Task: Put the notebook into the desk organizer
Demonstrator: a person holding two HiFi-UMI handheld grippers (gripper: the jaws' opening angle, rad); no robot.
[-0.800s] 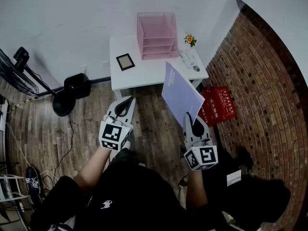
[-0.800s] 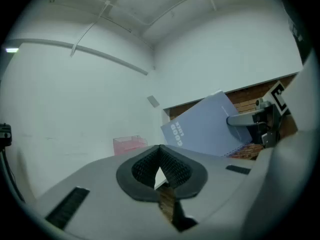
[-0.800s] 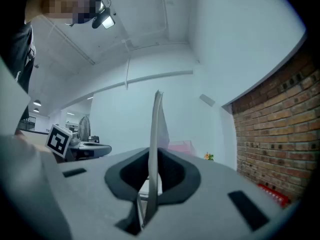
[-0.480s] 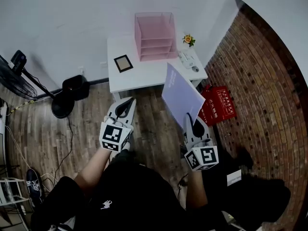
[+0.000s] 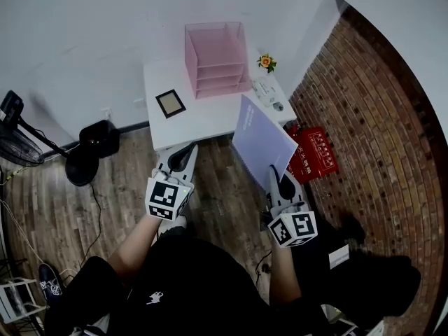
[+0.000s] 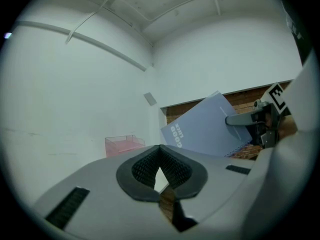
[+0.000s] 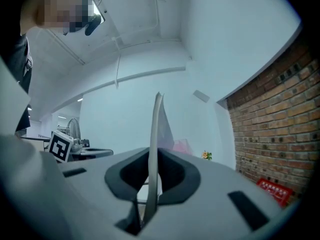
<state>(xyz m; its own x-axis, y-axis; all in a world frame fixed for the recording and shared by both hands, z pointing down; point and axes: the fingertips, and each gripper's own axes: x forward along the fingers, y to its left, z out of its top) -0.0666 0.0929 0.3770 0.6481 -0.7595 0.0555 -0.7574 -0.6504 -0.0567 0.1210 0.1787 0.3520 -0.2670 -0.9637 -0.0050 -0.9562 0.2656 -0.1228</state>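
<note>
A lavender notebook (image 5: pixel 262 140) stands up on edge over the wooden floor, short of the table, with my right gripper (image 5: pixel 274 174) shut on its lower corner. In the right gripper view the notebook (image 7: pixel 156 129) runs edge-on between the pads. The pink desk organizer (image 5: pixel 215 58) stands at the back of the white table (image 5: pixel 192 121), against the wall, some way ahead of both grippers. My left gripper (image 5: pixel 187 150) is shut and holds nothing, level with the right one and to its left. From the left gripper view, the notebook (image 6: pixel 207 129) shows its cover at the right.
A small dark picture frame (image 5: pixel 170 103) lies on the table's left part. A flower pot (image 5: pixel 265 61) and white items (image 5: pixel 267 89) sit at its right end. A red bag (image 5: pixel 316 152) leans by the brick wall. A fan (image 5: pixel 15 138) and black stand (image 5: pixel 98 138) are at left.
The table and organizer have slid leftward in the head view. The notebook stays gripped in the right gripper, and both grippers keep their places in the picture.
</note>
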